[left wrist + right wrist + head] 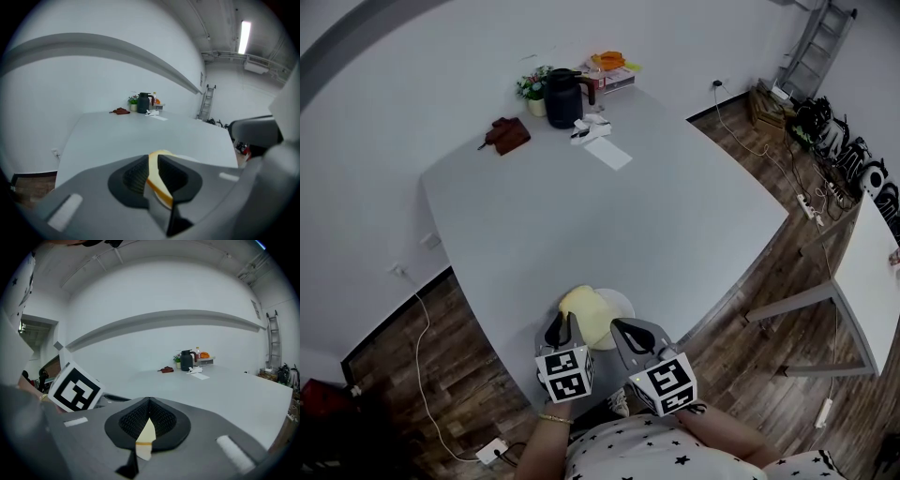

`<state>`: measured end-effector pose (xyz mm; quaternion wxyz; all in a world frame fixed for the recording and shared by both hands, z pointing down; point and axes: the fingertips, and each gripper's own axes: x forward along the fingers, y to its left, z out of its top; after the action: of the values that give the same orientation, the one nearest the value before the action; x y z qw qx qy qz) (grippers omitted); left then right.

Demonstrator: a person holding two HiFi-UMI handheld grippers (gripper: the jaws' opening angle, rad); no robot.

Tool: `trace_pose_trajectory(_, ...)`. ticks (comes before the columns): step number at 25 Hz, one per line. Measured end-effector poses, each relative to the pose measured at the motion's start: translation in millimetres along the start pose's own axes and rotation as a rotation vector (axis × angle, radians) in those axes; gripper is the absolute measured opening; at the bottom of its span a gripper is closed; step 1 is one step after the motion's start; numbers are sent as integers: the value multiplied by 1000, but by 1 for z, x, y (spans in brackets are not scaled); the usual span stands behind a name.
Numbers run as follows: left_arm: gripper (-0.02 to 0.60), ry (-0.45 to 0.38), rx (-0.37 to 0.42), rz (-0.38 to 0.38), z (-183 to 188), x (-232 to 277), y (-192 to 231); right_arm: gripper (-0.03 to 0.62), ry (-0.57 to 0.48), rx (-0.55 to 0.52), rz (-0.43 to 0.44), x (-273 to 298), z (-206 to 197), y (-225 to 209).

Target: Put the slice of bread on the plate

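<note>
slice of bread (584,314): you hold it between both tools, over the left part of the plate, at the worktop's near edge. Most of it hangs left of the plate's centre. I can't tell whether it touches the plate yet.
plate (623,302): white, only its right rim shows past the bread. It sits just beside the worktop edge.
left tool (565,324): clamped on the bread. The left gripper view shows the crust edge running between the pads.
right tool (632,330): clenched on a thin corner of the slice, with only a small wedge in the pads.
worktop (675,216): bare around the plate; the jug and clutter are well apart, at the far end.
risk, tear: soft bread with two grips. If your hands drift apart, the corner probably rips off.
risk, miss: if you let go here, the off-centre slice may tip over the left rim.
risk, uneven release: opening one tool first could swing or fold the slice.
risk, plate: nudging it could push it off the edge.
</note>
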<state>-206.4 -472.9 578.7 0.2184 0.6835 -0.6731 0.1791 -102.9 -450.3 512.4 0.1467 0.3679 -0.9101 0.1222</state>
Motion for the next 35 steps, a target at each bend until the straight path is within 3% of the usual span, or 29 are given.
trace_pose_trajectory(3,11,-31,-32,-14,9,-24,-9,-2,-3,1,-1,-4,-3,0)
trace_pose_trajectory(14,9,-69,-54,-73,19,-83,-36,-2,5,18,9,-15,-15,9)
trace_pose_trajectory(35,9,-85,-68,-96,17,-104,-41,-2,-19,-34,-12,-41,-7,23)
